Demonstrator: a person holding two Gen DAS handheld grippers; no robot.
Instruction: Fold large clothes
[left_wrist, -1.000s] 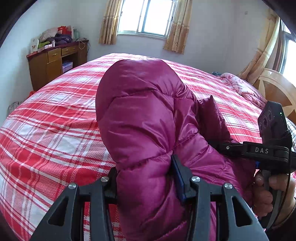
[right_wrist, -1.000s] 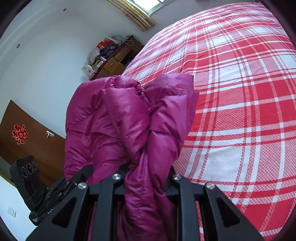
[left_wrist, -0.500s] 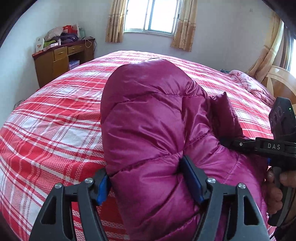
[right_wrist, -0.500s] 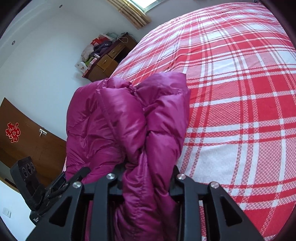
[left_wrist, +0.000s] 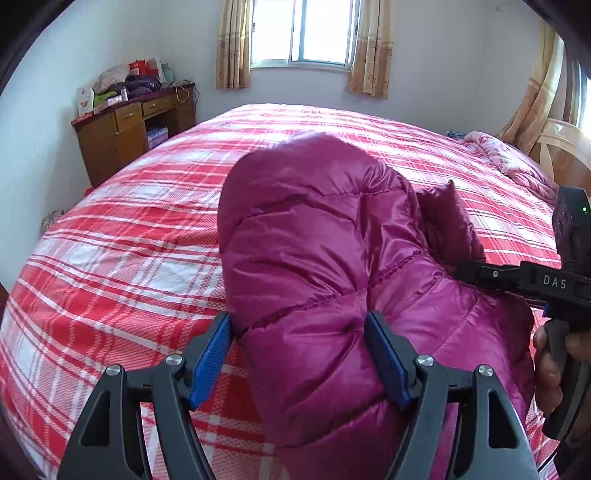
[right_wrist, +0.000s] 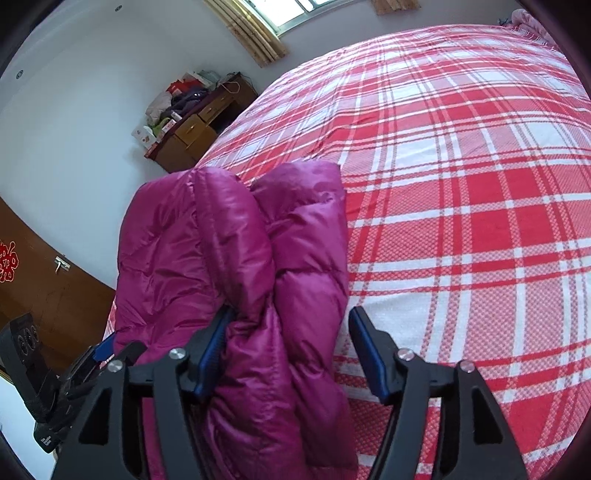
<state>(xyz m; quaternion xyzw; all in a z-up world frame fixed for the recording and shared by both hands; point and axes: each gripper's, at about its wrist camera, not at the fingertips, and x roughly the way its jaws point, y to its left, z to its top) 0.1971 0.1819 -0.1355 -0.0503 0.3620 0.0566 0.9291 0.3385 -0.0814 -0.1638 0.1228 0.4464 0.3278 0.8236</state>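
Observation:
A magenta puffer jacket (left_wrist: 314, 240) lies bunched on the red plaid bed (left_wrist: 129, 258). My left gripper (left_wrist: 297, 317) straddles its near fold. The jaws stand wide, the right pad rests against the fabric, and sheet shows beside the left pad. In the right wrist view the jacket (right_wrist: 192, 258) is heaped left of centre on the bed (right_wrist: 461, 221). My right gripper (right_wrist: 290, 313) is opening around its near end. The left pad touches fabric and the right pad stands clear of it. A hand (left_wrist: 550, 369) holds the right gripper's handle at the jacket's right side.
A cluttered wooden desk (left_wrist: 129, 136) stands against the far left wall, below a curtained window (left_wrist: 303, 33). A pink quilt (left_wrist: 513, 166) lies at the bed's far right by the wooden headboard (left_wrist: 561, 147). A brown door (right_wrist: 44, 288) is left of the bed.
Both grippers were clamped on the jacket and have spread their jaws. The right one opened widest in the last half second. The jacket has sunk lower on the bed.

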